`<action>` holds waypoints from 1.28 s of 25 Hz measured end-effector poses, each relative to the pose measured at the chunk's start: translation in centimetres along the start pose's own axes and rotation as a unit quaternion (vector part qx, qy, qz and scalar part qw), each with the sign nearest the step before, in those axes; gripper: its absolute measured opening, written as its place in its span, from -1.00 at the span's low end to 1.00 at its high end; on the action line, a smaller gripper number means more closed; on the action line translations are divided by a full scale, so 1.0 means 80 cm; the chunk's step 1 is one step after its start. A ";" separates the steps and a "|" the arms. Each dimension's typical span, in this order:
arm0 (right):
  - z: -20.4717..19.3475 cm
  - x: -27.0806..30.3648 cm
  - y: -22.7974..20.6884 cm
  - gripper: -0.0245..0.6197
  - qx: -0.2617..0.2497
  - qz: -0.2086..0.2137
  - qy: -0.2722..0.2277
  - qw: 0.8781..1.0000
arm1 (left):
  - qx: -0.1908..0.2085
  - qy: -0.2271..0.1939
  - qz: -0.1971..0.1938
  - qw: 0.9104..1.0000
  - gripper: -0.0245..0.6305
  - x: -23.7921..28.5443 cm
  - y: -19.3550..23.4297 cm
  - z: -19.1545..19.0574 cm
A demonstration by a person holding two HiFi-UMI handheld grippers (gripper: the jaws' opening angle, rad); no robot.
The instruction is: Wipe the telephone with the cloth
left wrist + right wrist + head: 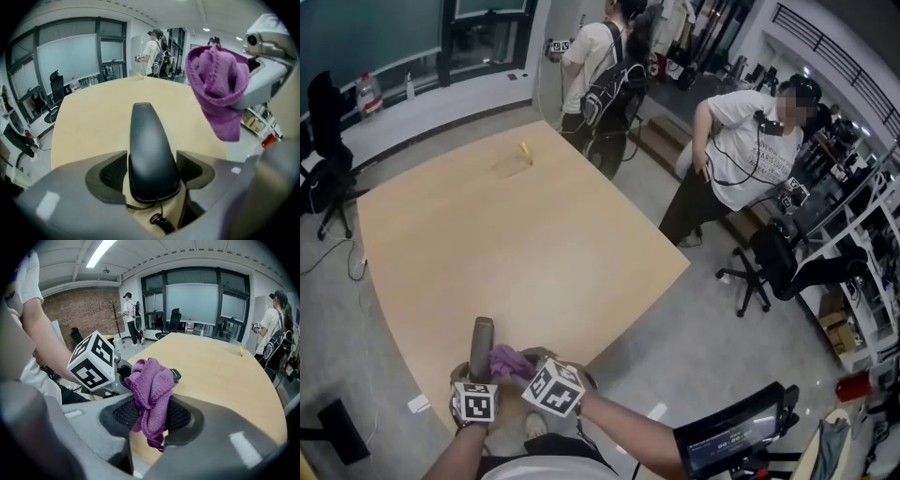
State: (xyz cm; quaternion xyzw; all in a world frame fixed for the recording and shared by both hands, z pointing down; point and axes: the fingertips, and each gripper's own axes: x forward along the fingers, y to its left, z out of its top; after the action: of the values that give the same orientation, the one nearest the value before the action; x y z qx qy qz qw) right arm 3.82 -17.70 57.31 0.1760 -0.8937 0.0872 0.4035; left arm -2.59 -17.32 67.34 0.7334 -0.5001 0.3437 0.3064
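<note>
Left hand-held gripper [150,162]: jaws wide apart, one on each side of the broad near end of the telephone handset [147,140]. The pads sit just beside its flanks and do not visibly press on it.
Telephone handset: dark grey, lying at the near edge of the table [525,234] with its narrow end pointing away. A black cord [157,219] leaves its near end.
Right hand-held gripper [151,416]: closed on the cloth [152,385], just to the right of the left one.
Cloth: purple knit, bunched between the pads with a tail hanging below. It hangs just beside the handset; whether they touch is unclear.
Table: pale wood, with a small yellow object [525,148] near its far end.
Beyond: a person with a black backpack [600,80], a person in a white shirt [741,141], and a black office chair [769,267].
</note>
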 end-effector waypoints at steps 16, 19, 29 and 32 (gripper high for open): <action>-0.021 -0.021 -0.022 -0.49 0.030 -0.018 0.012 0.999 | -0.015 -0.037 0.009 0.999 0.12 0.001 -0.016 0.023; -0.018 -0.024 -0.020 -0.49 0.034 -0.018 0.010 0.999 | -0.020 -0.049 0.009 0.999 0.12 -0.005 -0.015 0.037; -0.029 -0.026 -0.026 -0.49 0.046 -0.023 0.017 0.999 | -0.014 -0.054 0.011 0.998 -0.08 0.011 -0.013 0.050; -0.035 -0.031 -0.028 -0.49 0.048 -0.023 0.018 0.998 | -0.016 -0.055 0.010 0.998 -0.11 0.009 -0.017 0.051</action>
State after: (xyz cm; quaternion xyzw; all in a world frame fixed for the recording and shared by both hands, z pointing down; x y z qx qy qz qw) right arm 8.10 -18.31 57.30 0.2143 -0.8767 0.1238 0.4125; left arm -0.30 -20.54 65.45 0.7414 -0.5286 0.2981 0.2866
